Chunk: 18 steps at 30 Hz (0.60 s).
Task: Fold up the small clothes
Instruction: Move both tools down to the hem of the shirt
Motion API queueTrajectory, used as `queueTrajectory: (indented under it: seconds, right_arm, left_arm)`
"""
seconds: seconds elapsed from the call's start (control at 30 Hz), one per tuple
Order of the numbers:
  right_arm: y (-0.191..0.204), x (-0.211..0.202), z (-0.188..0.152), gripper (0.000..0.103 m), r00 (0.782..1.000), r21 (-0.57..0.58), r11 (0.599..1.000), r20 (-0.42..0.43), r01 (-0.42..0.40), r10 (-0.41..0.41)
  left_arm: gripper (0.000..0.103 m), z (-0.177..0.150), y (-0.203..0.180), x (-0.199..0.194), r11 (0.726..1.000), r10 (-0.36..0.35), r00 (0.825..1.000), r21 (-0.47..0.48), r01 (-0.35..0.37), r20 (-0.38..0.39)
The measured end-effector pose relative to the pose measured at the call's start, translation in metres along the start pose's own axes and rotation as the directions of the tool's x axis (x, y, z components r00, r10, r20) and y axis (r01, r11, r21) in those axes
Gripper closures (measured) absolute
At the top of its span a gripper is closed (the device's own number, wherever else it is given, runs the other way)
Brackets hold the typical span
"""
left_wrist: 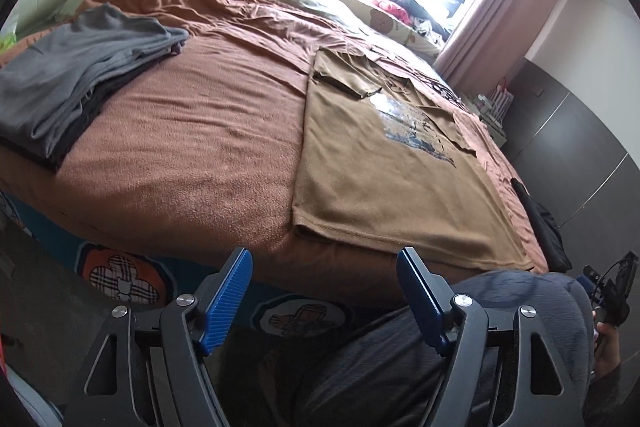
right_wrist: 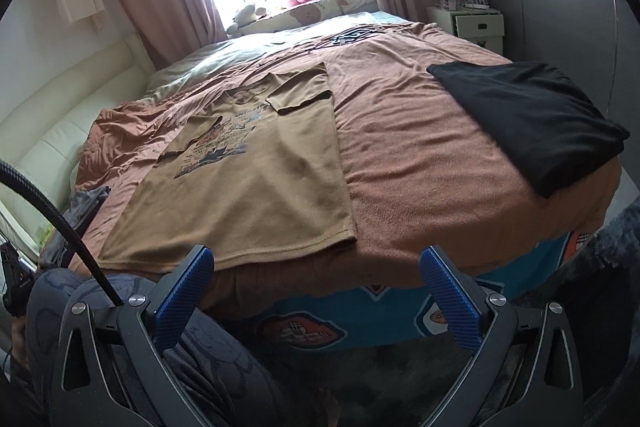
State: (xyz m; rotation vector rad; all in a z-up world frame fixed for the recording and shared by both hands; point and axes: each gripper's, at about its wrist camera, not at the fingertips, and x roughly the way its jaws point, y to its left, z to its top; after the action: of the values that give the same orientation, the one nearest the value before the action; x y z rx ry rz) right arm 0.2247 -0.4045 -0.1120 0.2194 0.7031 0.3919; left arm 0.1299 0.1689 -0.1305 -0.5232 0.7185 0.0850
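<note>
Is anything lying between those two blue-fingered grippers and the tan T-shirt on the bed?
Nothing visible. Both the left hand-held gripper and the right hand-held gripper hang open before the bed edge, with the tan printed cotton T-shirt just beyond.

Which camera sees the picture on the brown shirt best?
The right wrist view: the print on the brown shirt faces it, clear and unglared. In the left wrist view the same print is slanted, with window glare whitening part of it.

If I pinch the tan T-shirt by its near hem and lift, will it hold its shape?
Probably not: the tan T-shirt lies flat and thin, so it should droop. Its folded-in sleeve may flop open. The fuzzy brown blanket likely resists sliding.
</note>
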Motion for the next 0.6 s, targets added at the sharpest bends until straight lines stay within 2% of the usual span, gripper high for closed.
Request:
queueTrajectory:
  seconds: [0.17,0.3,0.6]
  right_arm:
    - [-0.011,0.029,-0.001,0.015,0.998,0.047,0.999,-0.053,-0.026,0.028]
    - [-0.017,0.054,0.002,0.025,0.994,0.061,0.998,-0.101,-0.034,0.04]
    - [-0.035,0.092,0.021,0.027,0.989,0.166,0.984,-0.119,-0.069,0.089]
  left_arm:
    - [0.038,0.003,0.014,0.02,0.999,-0.013,0.999,-0.048,0.011,-0.035]
    - [0.042,0.006,0.025,0.042,0.995,-0.039,0.997,-0.097,0.033,-0.064]
    - [0.045,0.024,0.031,0.087,0.981,-0.098,0.988,-0.18,0.076,-0.12]
